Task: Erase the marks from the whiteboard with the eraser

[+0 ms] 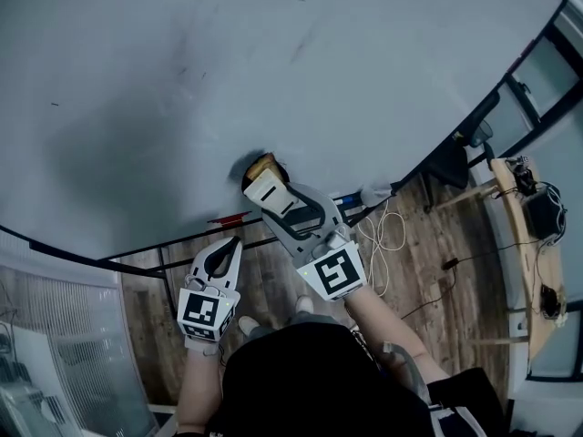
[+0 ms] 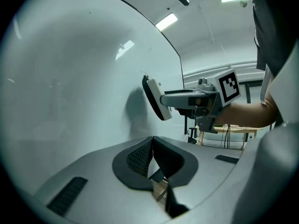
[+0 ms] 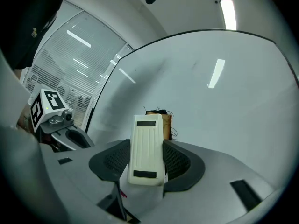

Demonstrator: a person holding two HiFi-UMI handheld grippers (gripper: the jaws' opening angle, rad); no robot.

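Wiping under way: right gripper (image 1: 262,186), jaws clamped on eraser (image 3: 146,149), at whiteboard (image 1: 273,71); left gripper (image 2: 152,156) jaws closed, empty. Next, likely a sweep across faint marks (image 1: 303,45).

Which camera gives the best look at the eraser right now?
The right gripper view: the eraser fills its centre, its cream back plain between the jaws. The left gripper view shows it edge-on by the whiteboard; the head view shows it small, from above.

The whiteboard (image 1: 273,62) has lots of open room above the eraser (image 1: 267,188). Below it, the left gripper (image 1: 233,244) sits close, and cables (image 1: 387,230) lie on the floor (image 1: 428,221).
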